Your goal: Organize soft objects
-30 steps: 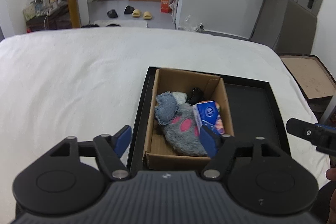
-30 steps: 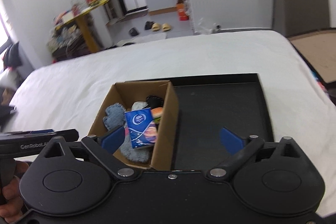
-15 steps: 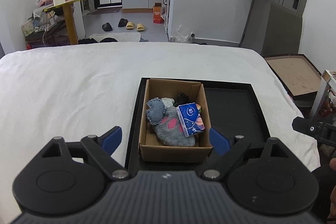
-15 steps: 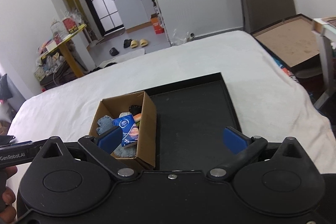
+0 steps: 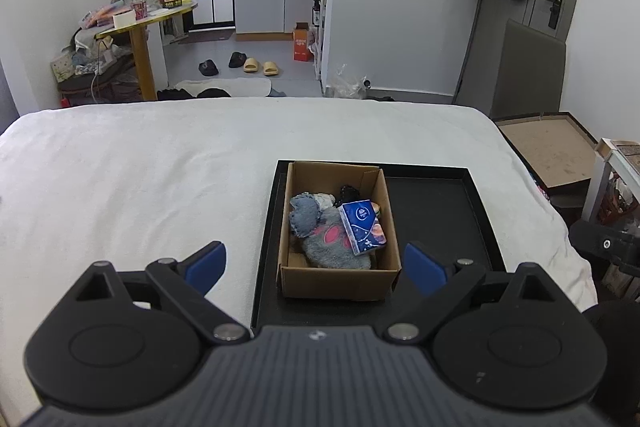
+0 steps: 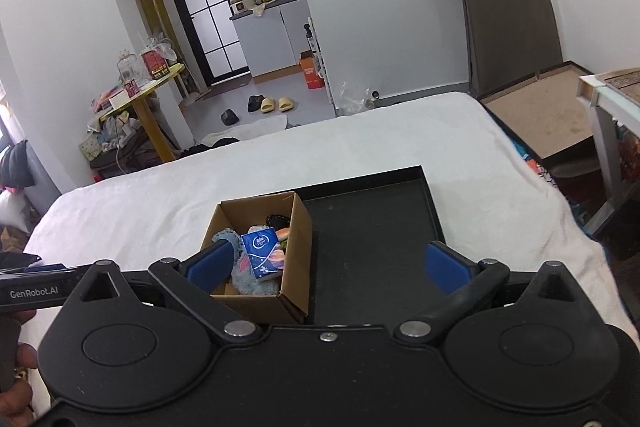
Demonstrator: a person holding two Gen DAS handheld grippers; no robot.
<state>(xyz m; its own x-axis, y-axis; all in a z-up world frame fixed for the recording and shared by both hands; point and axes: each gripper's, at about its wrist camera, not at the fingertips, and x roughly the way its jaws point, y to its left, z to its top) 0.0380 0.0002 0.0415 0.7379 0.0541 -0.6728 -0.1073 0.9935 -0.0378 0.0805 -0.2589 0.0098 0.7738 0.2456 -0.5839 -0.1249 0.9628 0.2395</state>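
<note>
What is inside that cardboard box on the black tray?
In the cardboard box: a blue tissue pack on a grey plush, a black item behind. Whatever lies beneath them is hidden.

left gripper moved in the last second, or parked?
Yes. The left gripper pulled back and up: the cardboard box looks smaller and more of the bed shows.

I'm working in a small home: a white-sheeted bed [image 5: 160, 167], yellow slippers [image 5: 258, 67] on the floor, a kitchenette's grey cabinets [image 5: 280, 3] beyond.
</note>
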